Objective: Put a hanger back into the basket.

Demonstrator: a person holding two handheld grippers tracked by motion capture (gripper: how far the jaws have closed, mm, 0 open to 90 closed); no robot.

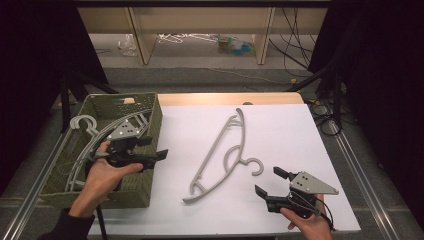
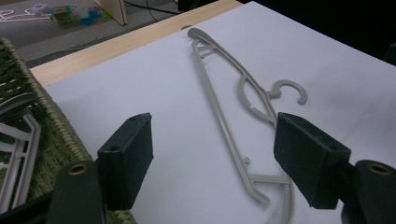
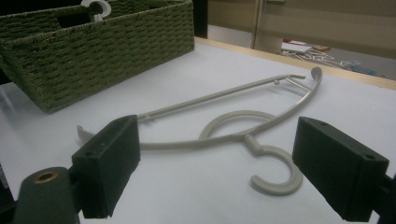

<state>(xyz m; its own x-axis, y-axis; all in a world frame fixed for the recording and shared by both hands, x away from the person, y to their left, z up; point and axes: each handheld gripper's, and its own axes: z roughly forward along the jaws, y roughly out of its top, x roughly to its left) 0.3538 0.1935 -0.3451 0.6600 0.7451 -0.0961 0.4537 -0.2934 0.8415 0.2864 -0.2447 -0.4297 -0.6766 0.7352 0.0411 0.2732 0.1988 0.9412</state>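
Observation:
A grey plastic hanger point(image 1: 220, 155) lies flat on the white table top, its hook point(image 1: 256, 166) pointing toward the right. The left gripper view looks along the hanger point(image 2: 233, 116), and the right gripper view has the hook point(image 3: 275, 172) close in front. My left gripper point(image 1: 156, 148) hovers open at the right rim of the green woven basket point(image 1: 150, 186), nothing between its fingers. My right gripper point(image 1: 270, 182) is open low over the table, just right of the hook and apart from it. Inside the basket lie more grey hangers point(image 1: 92, 137).
The basket point(image 3: 93, 51) stands at the table's left edge. A wooden strip point(image 1: 225, 98) borders the table's far side. Beyond it are shelf legs and clutter on the floor point(image 1: 235, 45). Cables point(image 1: 325, 117) hang at the right.

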